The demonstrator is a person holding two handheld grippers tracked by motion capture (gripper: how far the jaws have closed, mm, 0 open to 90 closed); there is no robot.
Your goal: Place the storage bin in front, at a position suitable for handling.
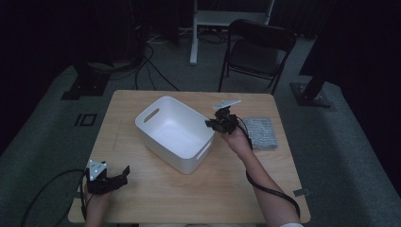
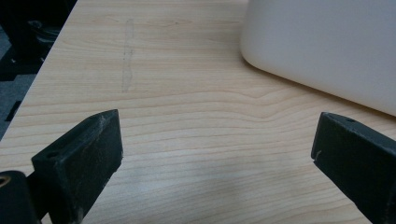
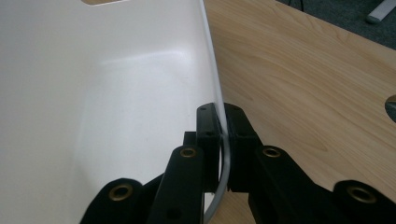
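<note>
A white plastic bin [image 1: 171, 156] with handle slots stands skewed on the middle of the wooden table [image 1: 189, 198]. My right gripper [image 1: 211, 124] is at the bin's right corner. In the right gripper view the right gripper [image 3: 223, 114] is shut on the bin's thin rim [image 3: 211, 60], one pad inside the wall and one outside. My left gripper [image 1: 124, 174] rests at the near left corner of the table. Its jaws stand wide apart over bare wood in the left gripper view [image 2: 215, 126], with nothing between them. The bin's side [image 2: 327, 46] lies ahead to its right.
A grey textured pad [image 1: 259, 132] lies on the table just right of the right hand. A dark folding chair [image 1: 257, 52] and a white stand [image 1: 194, 33] are beyond the far edge. Cables trail off the near edge from both grippers.
</note>
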